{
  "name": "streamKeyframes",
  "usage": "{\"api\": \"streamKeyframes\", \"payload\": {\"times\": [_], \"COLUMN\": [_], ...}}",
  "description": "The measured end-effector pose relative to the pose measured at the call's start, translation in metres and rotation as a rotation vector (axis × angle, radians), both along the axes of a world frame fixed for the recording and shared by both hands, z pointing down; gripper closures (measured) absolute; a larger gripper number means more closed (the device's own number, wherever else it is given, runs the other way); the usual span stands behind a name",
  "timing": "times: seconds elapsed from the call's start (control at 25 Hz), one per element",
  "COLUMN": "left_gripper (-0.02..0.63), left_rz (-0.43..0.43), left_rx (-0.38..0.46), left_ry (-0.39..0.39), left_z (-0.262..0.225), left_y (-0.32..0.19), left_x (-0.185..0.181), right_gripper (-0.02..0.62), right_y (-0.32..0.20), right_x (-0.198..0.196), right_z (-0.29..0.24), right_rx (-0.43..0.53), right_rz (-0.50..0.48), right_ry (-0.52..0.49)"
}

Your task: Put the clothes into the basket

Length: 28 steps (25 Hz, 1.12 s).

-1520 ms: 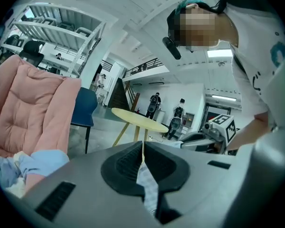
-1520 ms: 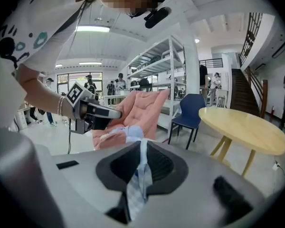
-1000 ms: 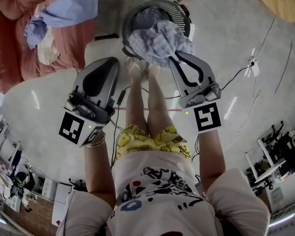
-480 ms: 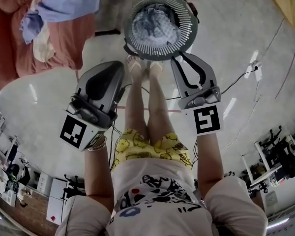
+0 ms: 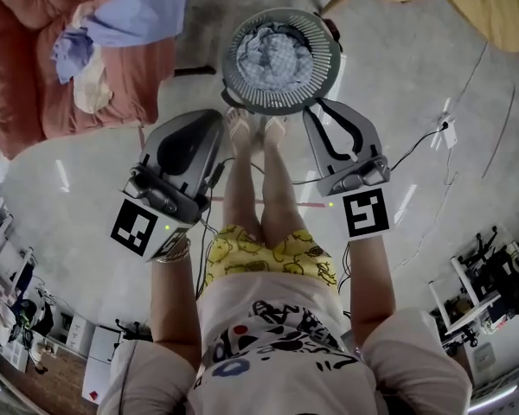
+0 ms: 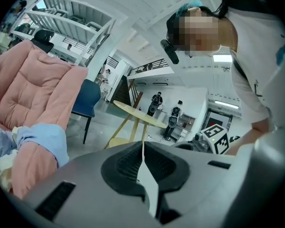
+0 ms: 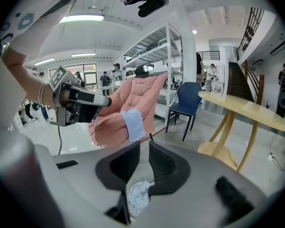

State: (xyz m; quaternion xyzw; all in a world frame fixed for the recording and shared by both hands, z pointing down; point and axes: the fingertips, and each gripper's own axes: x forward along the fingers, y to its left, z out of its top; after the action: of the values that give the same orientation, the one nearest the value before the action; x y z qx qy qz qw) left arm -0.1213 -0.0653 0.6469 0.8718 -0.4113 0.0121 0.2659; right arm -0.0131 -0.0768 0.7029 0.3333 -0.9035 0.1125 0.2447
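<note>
The checked clothes [image 5: 281, 50] lie bunched inside the round grey basket [image 5: 326, 74], which stands on the floor just beyond the person's feet [image 5: 253, 128]. The right gripper [image 7: 145, 142] hangs beside the basket's near rim, its jaws a narrow gap apart and holding nothing. Through that gap a slatted rim with pale cloth shows below, probably the same basket. The left gripper [image 6: 143, 142] is on the other side of the legs, jaws pressed together and empty. Well to the left, a light blue garment [image 5: 134, 17] rests on a pink quilted cover [image 5: 30, 67].
</note>
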Motion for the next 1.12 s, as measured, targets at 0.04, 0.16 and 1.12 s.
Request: {"api": "streamKeyframes", "payload": {"times": [0.04,0.16,1.12], "left_gripper": [0.583,0.583,0.583], "left_rz": [0.003,0.012,0.130], "left_rx": [0.008,0.024,0.224], "left_ry": [-0.011,-0.032,0.004], "left_z": [-0.005,-0.018,-0.193], "left_y": [0.000,0.000,0.003], "left_x": [0.000,0.003,0.004], "right_gripper": [0.541,0.541,0.543], "right_y": [-0.001,-0.006,-0.013], "right_x": [0.000,0.003,0.002], "right_z": [-0.008,-0.034,-0.239], "right_rx": [0.010,0.034,0.265], "right_rz": [0.000,0.018,0.059], "right_ry": [-0.004,-0.036,-0.101]}}
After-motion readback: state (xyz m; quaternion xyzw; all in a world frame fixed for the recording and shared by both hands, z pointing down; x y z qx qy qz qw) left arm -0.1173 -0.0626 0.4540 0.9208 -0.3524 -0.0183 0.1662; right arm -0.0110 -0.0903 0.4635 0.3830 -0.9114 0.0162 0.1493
